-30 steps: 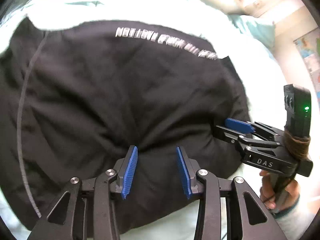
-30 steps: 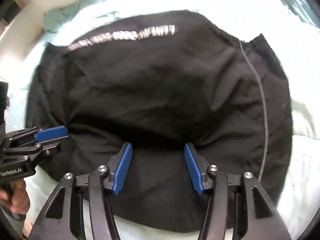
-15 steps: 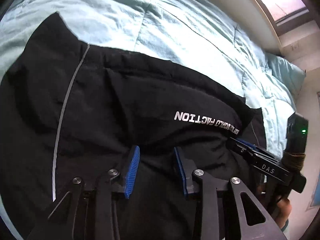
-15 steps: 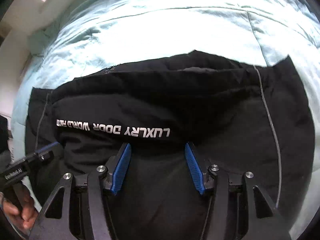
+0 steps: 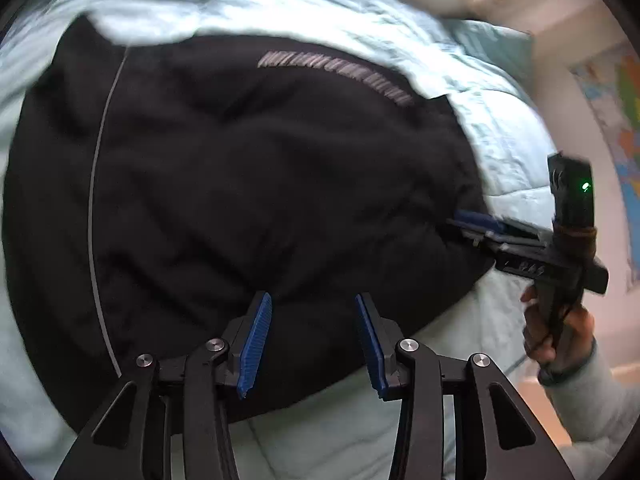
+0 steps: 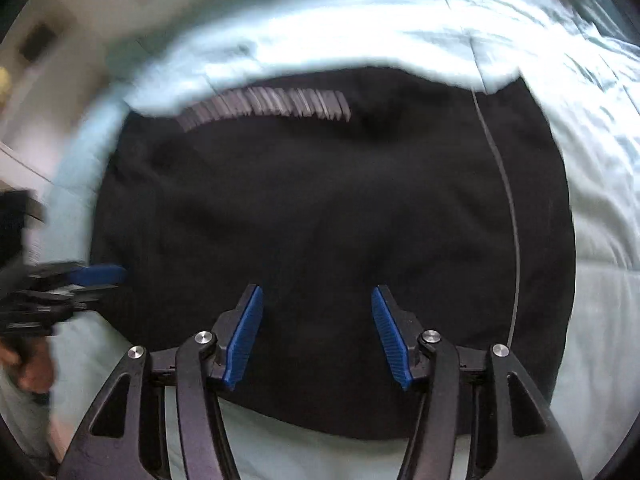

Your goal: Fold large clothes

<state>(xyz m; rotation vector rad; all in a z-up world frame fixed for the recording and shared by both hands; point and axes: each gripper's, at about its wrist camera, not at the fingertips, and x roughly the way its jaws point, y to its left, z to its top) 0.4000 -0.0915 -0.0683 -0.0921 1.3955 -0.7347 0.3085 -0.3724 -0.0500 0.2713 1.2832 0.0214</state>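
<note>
A large black garment [image 5: 248, 184] with white lettering and a thin pale stripe lies folded on a light teal bed. It also fills the right wrist view [image 6: 328, 220]. My left gripper [image 5: 312, 340] is open, jaws apart over the garment's near edge, nothing between them. My right gripper [image 6: 318, 336] is open too, above the near part of the cloth. The right gripper also shows in the left wrist view [image 5: 480, 220] at the garment's right edge. The left gripper shows at the left of the right wrist view [image 6: 100, 276]. Both views are motion-blurred.
The teal quilt [image 5: 500, 152] surrounds the garment, with a pillow [image 5: 492, 44] at the far right. A wall with a coloured map [image 5: 616, 120] stands to the right. The bed's bare near strip [image 6: 320, 456] lies below the garment.
Half a second ago the lettered fold lay close in front of both grippers. Now both grippers have pulled back toward the near edge and the lettering lies at the far side.
</note>
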